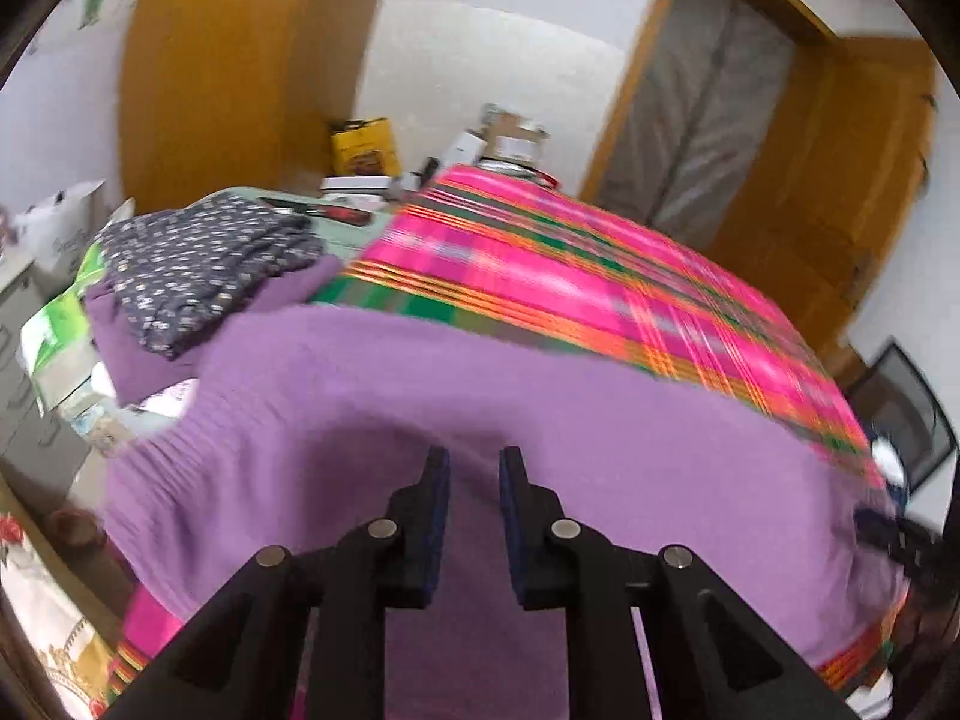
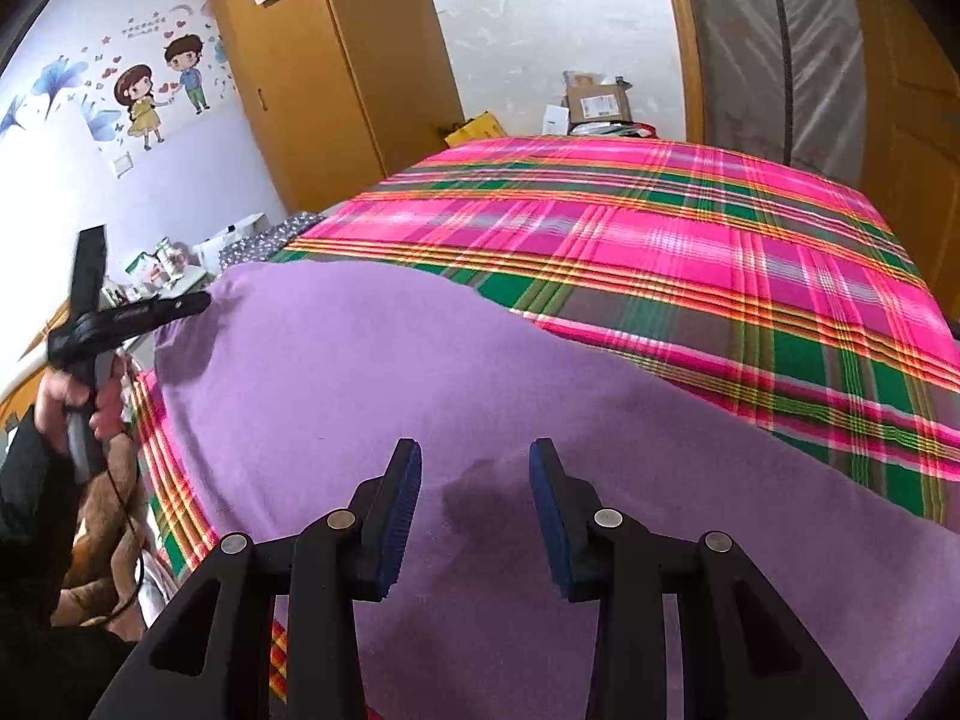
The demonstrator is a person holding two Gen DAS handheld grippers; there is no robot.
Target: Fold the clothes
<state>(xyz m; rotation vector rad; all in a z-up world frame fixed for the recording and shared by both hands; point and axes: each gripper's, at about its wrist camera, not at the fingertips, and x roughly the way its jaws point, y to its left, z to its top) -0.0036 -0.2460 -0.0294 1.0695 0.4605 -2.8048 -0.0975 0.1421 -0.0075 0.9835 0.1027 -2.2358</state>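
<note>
A purple garment (image 1: 540,408) (image 2: 420,372) lies spread over the near part of a pink and green plaid bed sheet (image 1: 570,252) (image 2: 660,240). My left gripper (image 1: 474,456) is shut on a raised fold at its left edge, and the cloth tents up around the narrow gap between the pads. In the right wrist view the left gripper (image 2: 198,302) bites that far left corner, with a person's hand (image 2: 66,402) holding it. My right gripper (image 2: 474,447) hangs open just above the garment's near middle with nothing between its pads.
A folded navy dotted garment (image 1: 204,264) (image 2: 270,237) lies at the bed's left side. Boxes (image 1: 363,147) (image 2: 600,102) stand beyond the far end. A wooden wardrobe (image 1: 210,90) (image 2: 336,78) is at the back left, a wooden door (image 1: 840,180) at the right.
</note>
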